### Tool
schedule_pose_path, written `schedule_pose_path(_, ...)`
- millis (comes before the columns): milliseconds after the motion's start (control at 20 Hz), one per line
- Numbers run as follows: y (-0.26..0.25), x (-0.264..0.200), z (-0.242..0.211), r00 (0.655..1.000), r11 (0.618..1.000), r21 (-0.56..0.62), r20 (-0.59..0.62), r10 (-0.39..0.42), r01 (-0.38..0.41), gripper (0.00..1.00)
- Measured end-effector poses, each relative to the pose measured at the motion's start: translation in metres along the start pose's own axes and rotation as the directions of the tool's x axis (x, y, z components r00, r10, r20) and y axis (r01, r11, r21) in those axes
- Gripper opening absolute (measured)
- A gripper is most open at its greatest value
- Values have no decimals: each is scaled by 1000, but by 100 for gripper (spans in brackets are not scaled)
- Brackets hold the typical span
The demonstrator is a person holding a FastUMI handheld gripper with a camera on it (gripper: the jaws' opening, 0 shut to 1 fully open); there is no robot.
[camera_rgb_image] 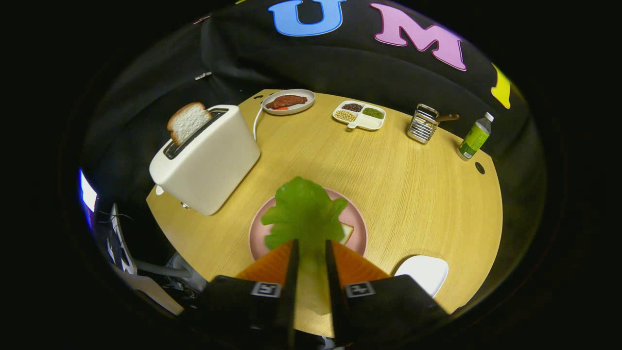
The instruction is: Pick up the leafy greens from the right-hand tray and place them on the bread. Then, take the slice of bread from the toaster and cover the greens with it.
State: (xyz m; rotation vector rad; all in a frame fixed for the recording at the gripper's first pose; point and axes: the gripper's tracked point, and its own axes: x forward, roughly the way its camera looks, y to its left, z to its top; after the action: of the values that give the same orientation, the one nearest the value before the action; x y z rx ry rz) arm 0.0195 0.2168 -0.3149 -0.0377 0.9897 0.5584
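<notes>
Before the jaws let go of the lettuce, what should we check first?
1. Lettuce gripped between the jaws of the gripper: ok.
2. Lettuce hangs over the pink plate: ok.
3. Bread on the plate sits under the leaf: ok, one corner peeks out.
4. Lettuce already touching the bread: cannot tell.
5. Toast stands in the toaster, ready for later: ok.
6. White tray beside the plate is out of the way: ok.

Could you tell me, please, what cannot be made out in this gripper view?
- Bread on the pink plate: the leafy greens held in the gripper cover all but a corner.
- Slice in the toaster: its lower part sits in the slot.
- Divided tray: its contents are too small to identify.
</notes>
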Motion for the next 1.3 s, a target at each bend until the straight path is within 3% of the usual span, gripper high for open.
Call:
schedule_pose_path(100,-5,5,-1,1000,1000,-11,-2,-25,25,82)
schedule_pose_path(150,-5,6,0,1000,1000,-10,-4,-29,29,85)
schedule_pose_path(350,2,-4,7,1000,1000,28,13,-9,9,84)
schedule_pose_path(550,30,-33,48,993,997,64,115,40,-48,83)
schedule_pose_path(900,124,-78,133,951,982,-83,250,182,-167,83)
schedule_pose_path(1100,168,-71,174,944,986,-96,287,160,-138,83)
schedule_pose_path(1300,213,-44,195,950,986,-44,264,166,-160,83)
